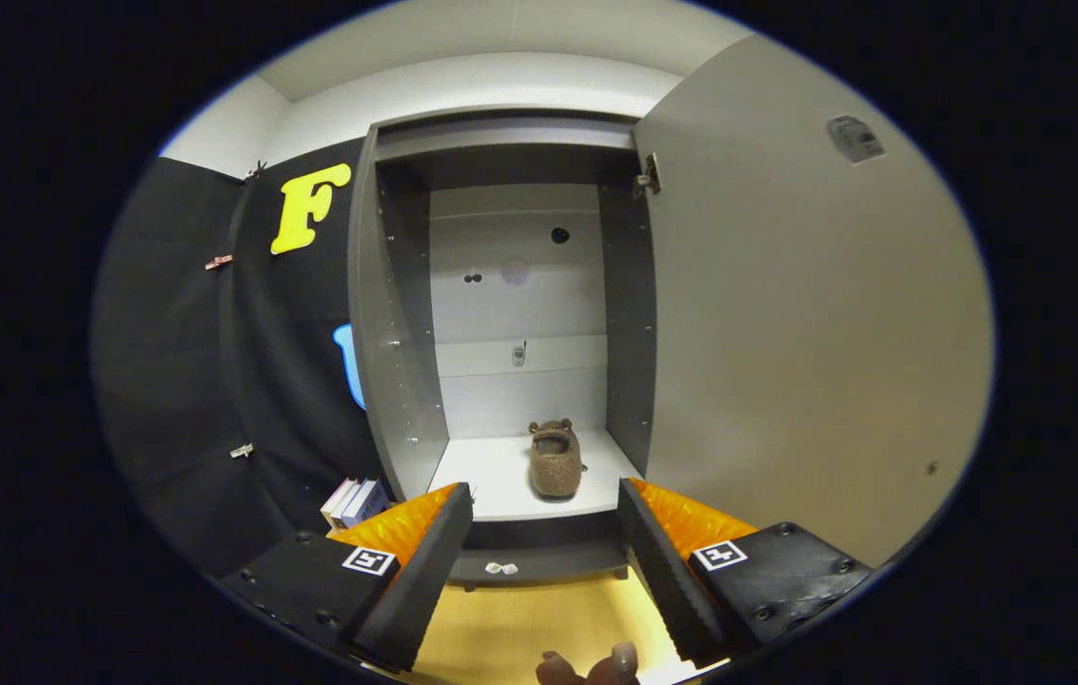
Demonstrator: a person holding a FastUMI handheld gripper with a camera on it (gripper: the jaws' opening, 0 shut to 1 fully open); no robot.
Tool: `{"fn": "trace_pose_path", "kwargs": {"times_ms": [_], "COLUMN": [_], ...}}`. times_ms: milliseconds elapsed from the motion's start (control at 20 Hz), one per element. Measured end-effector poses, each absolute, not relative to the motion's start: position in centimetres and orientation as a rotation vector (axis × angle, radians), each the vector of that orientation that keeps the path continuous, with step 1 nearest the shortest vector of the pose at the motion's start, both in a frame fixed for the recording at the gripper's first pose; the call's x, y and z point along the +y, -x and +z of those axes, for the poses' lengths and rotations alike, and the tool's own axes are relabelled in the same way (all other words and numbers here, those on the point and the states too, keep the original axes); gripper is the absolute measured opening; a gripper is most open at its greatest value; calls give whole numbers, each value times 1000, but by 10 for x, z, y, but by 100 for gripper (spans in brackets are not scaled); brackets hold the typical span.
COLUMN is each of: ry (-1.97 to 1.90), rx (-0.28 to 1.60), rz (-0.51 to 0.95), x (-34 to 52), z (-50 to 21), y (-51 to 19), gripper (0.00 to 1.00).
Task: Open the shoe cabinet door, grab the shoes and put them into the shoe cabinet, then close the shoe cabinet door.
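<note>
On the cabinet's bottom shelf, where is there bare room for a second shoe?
The shelf is bare left of the shoe, up to the left wall, with a narrower strip on its right toward the door. The open claw holds nothing.

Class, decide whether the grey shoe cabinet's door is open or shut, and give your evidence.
Open. The grey cabinet door is swung wide on its hinge, exposing the white shelf with a brown fuzzy shoe. The gripper is open, holding nothing.

The shoe cabinet [510, 285] stands ahead with its door [814, 304] swung out to the right. One shoe [555, 460] sits on the bottom shelf [491, 480], beyond the gripper [546, 518], whose jaws are spread apart with nothing between them. Books [355, 501] stand on the floor left of the cabinet.
</note>
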State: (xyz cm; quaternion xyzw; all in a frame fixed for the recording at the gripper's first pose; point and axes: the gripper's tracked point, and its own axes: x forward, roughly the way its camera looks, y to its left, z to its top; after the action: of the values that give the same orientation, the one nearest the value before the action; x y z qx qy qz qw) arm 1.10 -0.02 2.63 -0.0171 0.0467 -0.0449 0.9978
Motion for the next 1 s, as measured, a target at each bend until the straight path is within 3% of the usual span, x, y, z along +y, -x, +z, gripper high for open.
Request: {"fn": "trace_pose_path", "kwargs": {"times_ms": [550,1000], "ry": [31,9], "rx": [-22,8], "rz": [-270,-312], "x": [-112,-247], "z": [61,68], "y": [148,163], "gripper": [98,97]}}
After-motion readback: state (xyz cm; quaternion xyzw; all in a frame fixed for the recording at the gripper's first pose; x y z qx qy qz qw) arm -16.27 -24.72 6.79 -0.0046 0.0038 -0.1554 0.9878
